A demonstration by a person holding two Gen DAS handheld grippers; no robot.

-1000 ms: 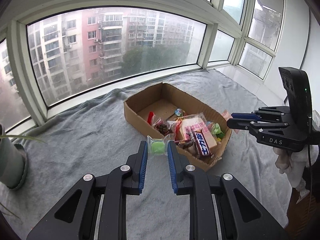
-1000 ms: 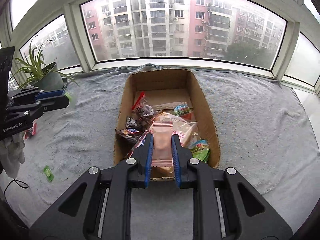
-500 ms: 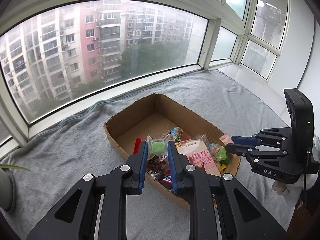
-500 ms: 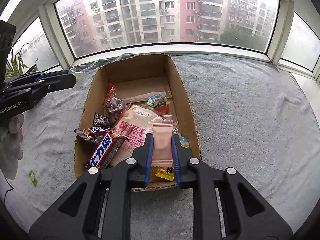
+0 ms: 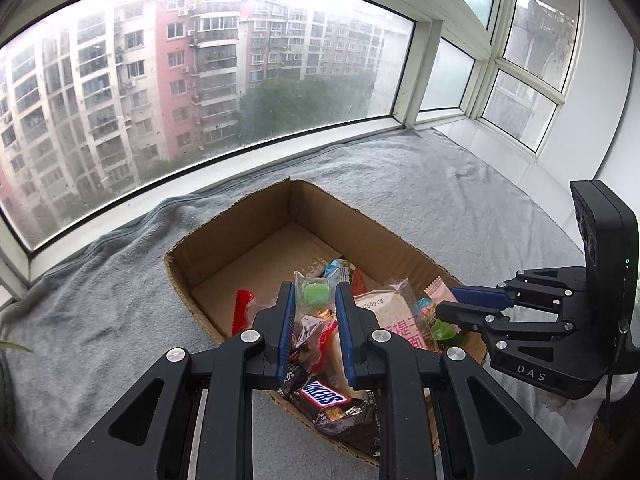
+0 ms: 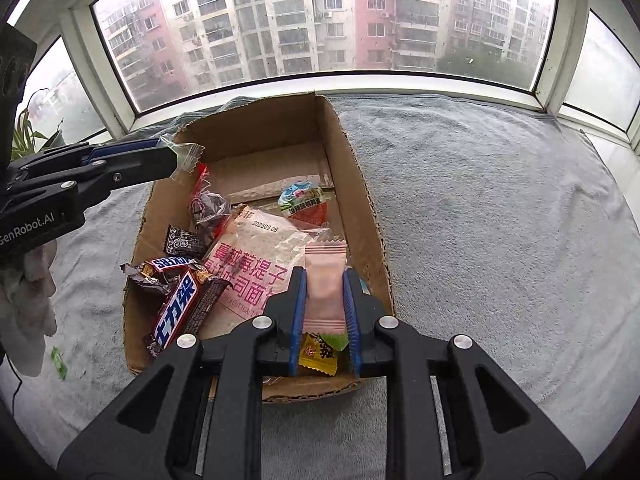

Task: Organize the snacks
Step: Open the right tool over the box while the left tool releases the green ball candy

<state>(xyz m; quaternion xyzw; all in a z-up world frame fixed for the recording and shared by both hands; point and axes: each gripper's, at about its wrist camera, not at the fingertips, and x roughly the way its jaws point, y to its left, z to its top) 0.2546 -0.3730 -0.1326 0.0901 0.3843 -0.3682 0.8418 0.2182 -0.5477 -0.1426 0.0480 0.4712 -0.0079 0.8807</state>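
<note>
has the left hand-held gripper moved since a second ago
Yes. The left hand-held gripper and its green candy came forward over the cardboard box.

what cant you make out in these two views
- Left wrist view: the near corner of the cardboard box and the snacks there lie behind the left tongs.
- Right wrist view: the yellow candy is half covered by the pink packet in the right tongs.
- Right wrist view: the green scrap on the blanket is too small to identify.

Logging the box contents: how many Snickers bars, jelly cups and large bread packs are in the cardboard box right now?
Snickers bars: 2
Jelly cup: 1
Large bread pack: 1
Total: 4
</note>
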